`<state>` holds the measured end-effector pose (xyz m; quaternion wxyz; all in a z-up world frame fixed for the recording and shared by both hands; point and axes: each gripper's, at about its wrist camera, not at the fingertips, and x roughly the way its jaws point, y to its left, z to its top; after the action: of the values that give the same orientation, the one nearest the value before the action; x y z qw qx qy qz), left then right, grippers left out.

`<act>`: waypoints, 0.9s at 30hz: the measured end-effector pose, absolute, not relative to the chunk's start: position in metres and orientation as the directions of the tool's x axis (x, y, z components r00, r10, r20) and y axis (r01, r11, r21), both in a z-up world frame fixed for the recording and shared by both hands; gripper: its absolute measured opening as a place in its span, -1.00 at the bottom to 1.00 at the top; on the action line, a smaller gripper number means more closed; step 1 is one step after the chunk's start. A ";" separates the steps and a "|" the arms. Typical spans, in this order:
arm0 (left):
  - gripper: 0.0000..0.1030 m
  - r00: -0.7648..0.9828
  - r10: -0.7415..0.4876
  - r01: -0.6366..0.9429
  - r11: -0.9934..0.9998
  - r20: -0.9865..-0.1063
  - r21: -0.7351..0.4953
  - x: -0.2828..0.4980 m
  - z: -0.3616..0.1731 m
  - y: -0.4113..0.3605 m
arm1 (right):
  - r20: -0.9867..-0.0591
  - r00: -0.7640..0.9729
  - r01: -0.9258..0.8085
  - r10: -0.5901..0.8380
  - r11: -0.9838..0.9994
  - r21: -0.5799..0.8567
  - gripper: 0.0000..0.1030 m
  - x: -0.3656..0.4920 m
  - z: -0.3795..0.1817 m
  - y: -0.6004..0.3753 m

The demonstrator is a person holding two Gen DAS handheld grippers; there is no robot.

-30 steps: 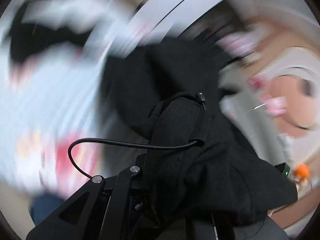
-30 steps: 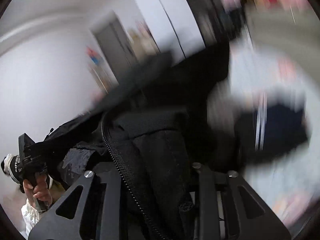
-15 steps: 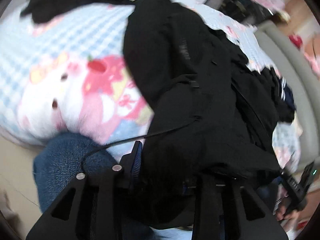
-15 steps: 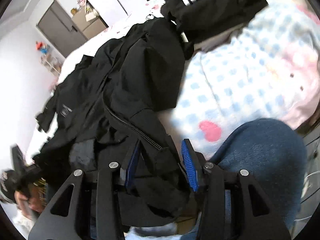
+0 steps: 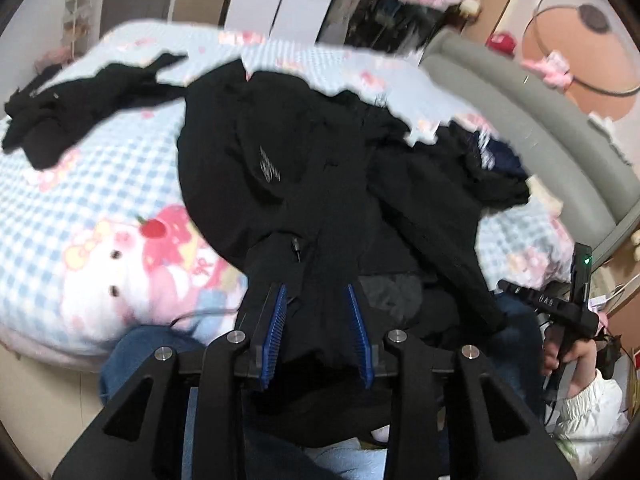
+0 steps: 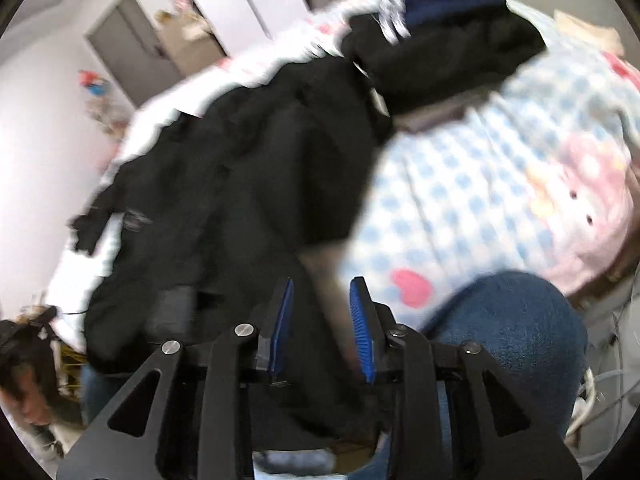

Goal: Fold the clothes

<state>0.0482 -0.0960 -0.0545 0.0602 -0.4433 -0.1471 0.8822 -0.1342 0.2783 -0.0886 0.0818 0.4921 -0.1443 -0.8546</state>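
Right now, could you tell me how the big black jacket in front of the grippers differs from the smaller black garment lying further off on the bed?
The black jacket is large, bears a pale logo, and its near edge hangs off the bed between the left gripper pads. The smaller black garment looks plain, stretches out long and thin, and lies wholly on the bed, untouched. Both are black and unfolded.

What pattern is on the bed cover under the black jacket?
Light blue and white checks with pink cartoon prints on the bed cover, around the black jacket; clearest in the left wrist view.
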 end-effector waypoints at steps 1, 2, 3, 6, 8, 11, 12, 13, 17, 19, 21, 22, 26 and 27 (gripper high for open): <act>-0.36 -0.540 0.232 0.034 -0.954 -0.809 -0.297 0.033 -0.067 -0.088 | -0.836 -0.459 -0.005 -0.300 -0.940 0.340 -0.37 -0.136 -0.097 0.274; -0.36 -0.468 0.253 0.030 -0.953 -0.847 -0.301 0.020 -0.082 -0.077 | -0.843 -0.414 0.005 -0.343 -0.927 0.375 -0.37 -0.136 -0.105 0.268; -0.39 -0.393 0.271 0.027 -0.952 -0.879 -0.306 0.006 -0.097 -0.066 | -0.839 -0.384 0.038 -0.387 -0.914 0.404 -0.37 -0.132 -0.109 0.258; -0.37 -0.300 0.444 -0.098 -0.895 -0.845 -0.435 -0.002 -0.103 -0.022 | -0.802 -0.337 0.164 -0.493 -0.869 0.466 -0.37 -0.117 -0.105 0.231; -0.23 -0.303 0.541 -0.201 -0.841 -0.785 -0.502 0.002 -0.089 0.007 | -0.773 -0.376 0.198 -0.511 -0.859 0.471 -0.36 -0.109 -0.087 0.237; 0.22 -0.268 0.617 -0.264 -0.786 -0.740 -0.559 -0.005 -0.090 0.038 | -0.728 -0.464 0.132 -0.505 -0.852 0.507 -0.36 -0.106 -0.072 0.269; 0.24 -0.237 0.656 -0.230 -0.755 -0.717 -0.614 -0.012 -0.100 0.042 | -0.721 -0.496 0.091 -0.484 -0.855 0.511 -0.36 -0.108 -0.071 0.281; 0.27 -0.211 0.698 -0.196 -0.716 -0.684 -0.670 -0.018 -0.109 0.045 | -0.732 -0.515 0.050 -0.447 -0.867 0.495 -0.36 -0.109 -0.071 0.290; 0.61 -0.184 0.791 -0.095 -0.605 -0.584 -0.790 -0.032 -0.132 0.050 | -0.816 -0.455 -0.026 -0.357 -0.910 0.413 -0.36 -0.106 -0.094 0.297; 0.55 -0.158 0.793 -0.085 -0.605 -0.589 -0.792 -0.034 -0.140 0.064 | -0.825 -0.419 -0.023 -0.380 -0.903 0.428 -0.36 -0.104 -0.103 0.293; 0.36 -0.141 0.821 -0.086 -0.567 -0.553 -0.820 -0.035 -0.142 0.075 | -0.832 -0.393 -0.008 -0.390 -0.904 0.428 -0.36 -0.105 -0.112 0.285; 0.26 -0.151 0.814 -0.102 -0.577 -0.561 -0.810 -0.034 -0.140 0.080 | -0.833 -0.386 0.003 -0.398 -0.903 0.430 -0.36 -0.105 -0.113 0.281; -0.07 -0.193 0.775 -0.135 -0.629 -0.602 -0.766 -0.037 -0.138 0.086 | -0.820 -0.378 0.026 -0.430 -0.890 0.455 -0.36 -0.102 -0.115 0.278; -0.29 -0.206 0.762 -0.127 -0.642 -0.614 -0.756 -0.042 -0.142 0.083 | -0.812 -0.375 0.024 -0.448 -0.880 0.474 -0.36 -0.102 -0.117 0.280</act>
<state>-0.0420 0.0834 -0.1418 0.3084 -0.5496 -0.2892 0.7206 -0.1018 0.2798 -0.1174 0.1463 0.5397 -0.1965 -0.8054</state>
